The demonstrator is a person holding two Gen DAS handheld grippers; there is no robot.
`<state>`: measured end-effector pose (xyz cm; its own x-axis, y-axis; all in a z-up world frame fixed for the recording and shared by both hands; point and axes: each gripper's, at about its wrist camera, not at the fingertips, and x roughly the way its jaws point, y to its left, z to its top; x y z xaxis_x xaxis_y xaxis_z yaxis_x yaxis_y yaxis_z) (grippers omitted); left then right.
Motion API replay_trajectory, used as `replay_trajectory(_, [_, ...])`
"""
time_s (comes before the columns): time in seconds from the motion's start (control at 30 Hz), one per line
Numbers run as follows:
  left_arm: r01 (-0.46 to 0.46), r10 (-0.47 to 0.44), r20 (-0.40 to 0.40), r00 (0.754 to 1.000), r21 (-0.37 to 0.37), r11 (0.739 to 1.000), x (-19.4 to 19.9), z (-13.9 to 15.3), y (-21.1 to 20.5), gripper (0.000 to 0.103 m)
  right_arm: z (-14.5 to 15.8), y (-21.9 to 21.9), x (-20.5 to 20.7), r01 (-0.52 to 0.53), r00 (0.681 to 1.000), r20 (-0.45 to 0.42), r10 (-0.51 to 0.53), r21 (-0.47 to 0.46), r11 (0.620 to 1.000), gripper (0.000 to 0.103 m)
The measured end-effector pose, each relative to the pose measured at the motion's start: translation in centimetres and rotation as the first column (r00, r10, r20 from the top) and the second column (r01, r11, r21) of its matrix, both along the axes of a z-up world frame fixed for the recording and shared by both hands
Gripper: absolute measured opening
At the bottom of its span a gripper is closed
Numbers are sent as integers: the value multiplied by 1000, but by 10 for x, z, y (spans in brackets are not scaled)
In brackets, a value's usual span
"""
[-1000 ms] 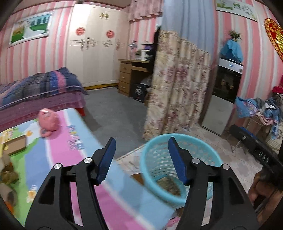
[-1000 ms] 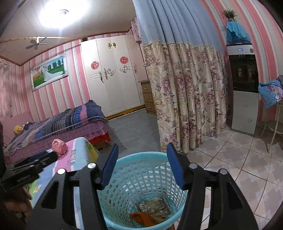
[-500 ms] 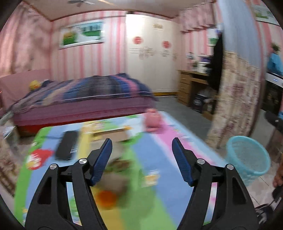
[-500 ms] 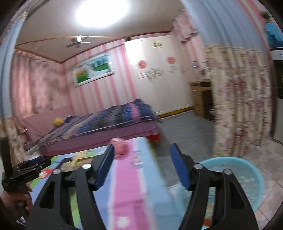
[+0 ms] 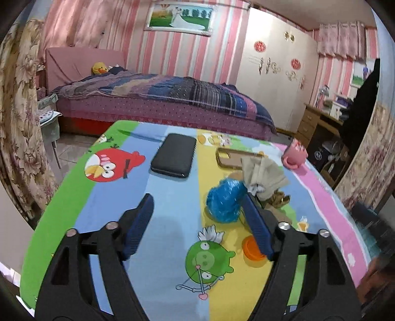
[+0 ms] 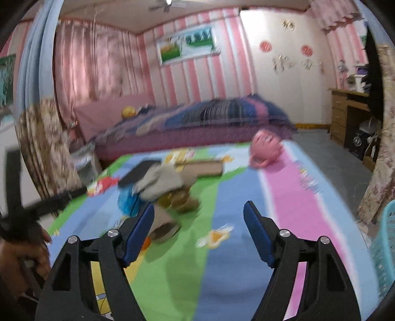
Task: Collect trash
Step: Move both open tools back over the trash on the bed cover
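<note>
Bare cloth [image 5: 172,197] (trash pile [image 5: 246,187] rightward)

— What lies on the table with the striped cartoon-bird cloth [image 5: 103,197]?

— A flat black rectangular case [image 5: 174,155] lies on the blue stripe. Near it, on the yellow stripe, there is a tan phone case with a golden rim [image 5: 234,159]. A pink plastic piggy bank [image 5: 295,156] stands at the far edge, on the pink stripe.

— And behind the table?

— A bed with a dark plaid blanket [image 5: 172,93], and a yellow duck plush toy [image 5: 99,68] beside its pink headboard. A framed wedding picture [image 5: 179,17] hangs on the pink striped wall. To the right stand a white wardrobe with red round stickers [image 5: 276,74] and a brown wooden desk with drawers [image 5: 313,121].
</note>
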<state>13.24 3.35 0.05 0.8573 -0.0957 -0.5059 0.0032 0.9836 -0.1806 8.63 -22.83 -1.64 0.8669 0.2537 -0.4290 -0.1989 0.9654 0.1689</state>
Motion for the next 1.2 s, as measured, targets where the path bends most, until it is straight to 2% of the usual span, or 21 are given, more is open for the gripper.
replay_trajectory(0.17, [13, -14, -18, 1000, -61, 998, -4, -8, 6, 77, -25, 33, 25, -35, 995, -91, 30, -46, 998, 74])
replay_trajectory(0.27, [34, -36, -37, 999, -59, 998, -6, -14, 3, 77, -34, 44, 42, -26, 991, -133, 22, -30, 999, 74])
replay_trajectory(0.37, [38, -40, -28, 999, -65, 997, -9, -13, 4, 77, -39, 59, 53, -57, 985, -163, 47, -60, 997, 74])
replay_trajectory(0.8, [39, -42, -34, 999, -71, 997, -12, -15, 8, 77, -50, 89, 64, -124, 972, -219, 85, -172, 977, 74])
replay_trajectory(0.97, [33, -36, -46, 998, -66, 997, -8, -16, 8, 77, -53, 101, 77, -142, 968, -234, 93, -200, 969, 74])
replay_trajectory(1.07, [36, -39, -56, 998, -65, 997, -4, -18, 8, 77, -55, 98, 81, -138, 965, -248, 91, -180, 974, 73])
replay_trajectory(1.1, [38, -42, -56, 998, -67, 997, -3, -18, 8, 77, -55, 95, 82, -136, 962, -256, 92, -157, 978, 66])
replay_trajectory(1.13, [39, -43, -56, 998, -65, 997, -3, -18, 7, 77, -56, 91, 83, -130, 960, -264, 89, -143, 981, 52])
replay_trajectory(1.2, [44, -48, -58, 997, -59, 997, -2, -19, 5, 77, -57, 84, 84, -124, 959, -271, 86, -130, 984, 45])
